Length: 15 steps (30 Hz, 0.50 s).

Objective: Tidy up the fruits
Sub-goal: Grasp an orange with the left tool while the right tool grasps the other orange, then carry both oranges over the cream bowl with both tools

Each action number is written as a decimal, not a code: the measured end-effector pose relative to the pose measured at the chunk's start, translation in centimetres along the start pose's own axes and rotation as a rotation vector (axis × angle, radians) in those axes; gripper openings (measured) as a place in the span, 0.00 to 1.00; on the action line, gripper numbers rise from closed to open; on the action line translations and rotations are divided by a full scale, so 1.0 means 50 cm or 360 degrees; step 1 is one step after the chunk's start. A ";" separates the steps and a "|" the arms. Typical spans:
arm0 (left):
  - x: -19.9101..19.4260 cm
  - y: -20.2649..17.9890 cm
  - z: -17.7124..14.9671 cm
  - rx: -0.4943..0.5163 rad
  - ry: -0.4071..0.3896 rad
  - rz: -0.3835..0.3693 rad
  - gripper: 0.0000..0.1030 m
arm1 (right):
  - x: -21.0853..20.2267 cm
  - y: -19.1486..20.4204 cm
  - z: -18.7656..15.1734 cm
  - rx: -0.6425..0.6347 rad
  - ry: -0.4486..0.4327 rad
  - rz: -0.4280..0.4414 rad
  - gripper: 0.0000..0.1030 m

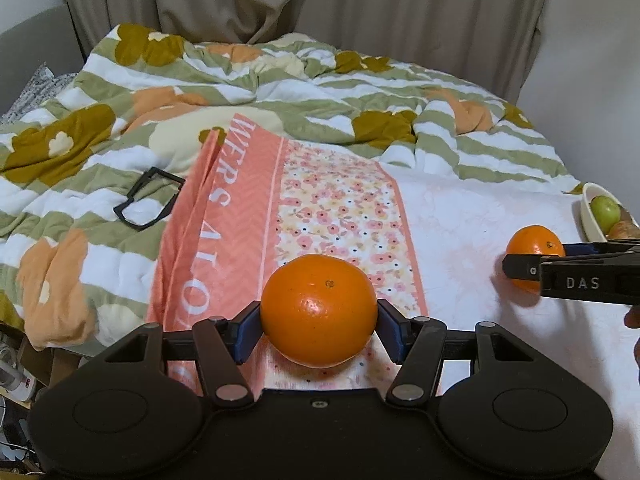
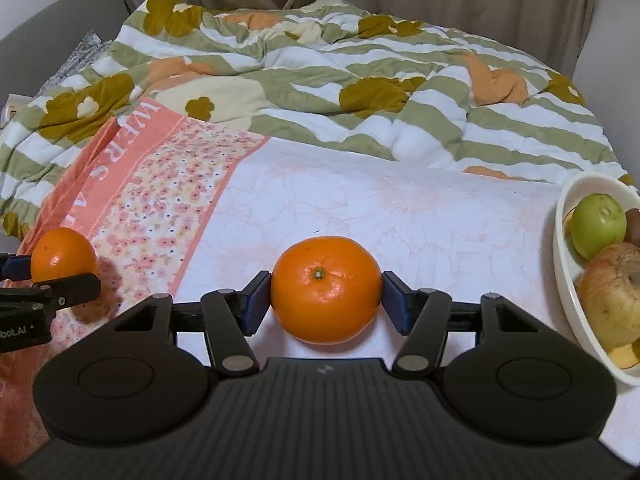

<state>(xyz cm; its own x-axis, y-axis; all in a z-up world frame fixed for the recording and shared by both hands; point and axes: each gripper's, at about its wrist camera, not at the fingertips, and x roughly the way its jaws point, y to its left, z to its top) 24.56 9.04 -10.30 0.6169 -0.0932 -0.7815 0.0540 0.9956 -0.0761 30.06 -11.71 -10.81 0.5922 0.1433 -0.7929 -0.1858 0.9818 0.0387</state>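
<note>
My left gripper (image 1: 319,326) is shut on an orange (image 1: 318,310), its blue pads pressed on both sides, just above the floral cloth. My right gripper (image 2: 326,300) is shut on a second orange (image 2: 326,290) over the white cloth. Each view shows the other hand: the right gripper's orange (image 1: 534,246) at the right edge of the left wrist view, the left gripper's orange (image 2: 62,254) at the left edge of the right wrist view. A white bowl (image 2: 562,240) at the right holds a green apple (image 2: 598,226) and a reddish-yellow apple (image 2: 612,304).
A rumpled striped flower quilt (image 2: 360,92) covers the bed behind the cloth. An orange-pink lettered towel (image 1: 224,208) lies at the left. A black plastic frame (image 1: 150,198) rests on the quilt. Curtains (image 1: 280,0) hang at the back.
</note>
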 end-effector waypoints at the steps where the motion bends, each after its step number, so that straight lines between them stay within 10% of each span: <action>1: -0.008 -0.002 -0.001 0.0002 -0.0012 0.0006 0.62 | -0.006 0.001 -0.001 0.0001 -0.0006 0.0002 0.72; 15: -0.144 -0.052 -0.002 0.0039 -0.0239 -0.0042 0.62 | -0.163 -0.002 -0.026 0.0056 -0.0158 0.0005 0.72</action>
<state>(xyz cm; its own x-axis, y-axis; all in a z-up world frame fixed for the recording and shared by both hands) 19.90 7.11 -4.53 0.7256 -0.1193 -0.6777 0.0895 0.9928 -0.0790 24.23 -13.11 -5.11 0.6666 0.1564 -0.7288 -0.1611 0.9849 0.0640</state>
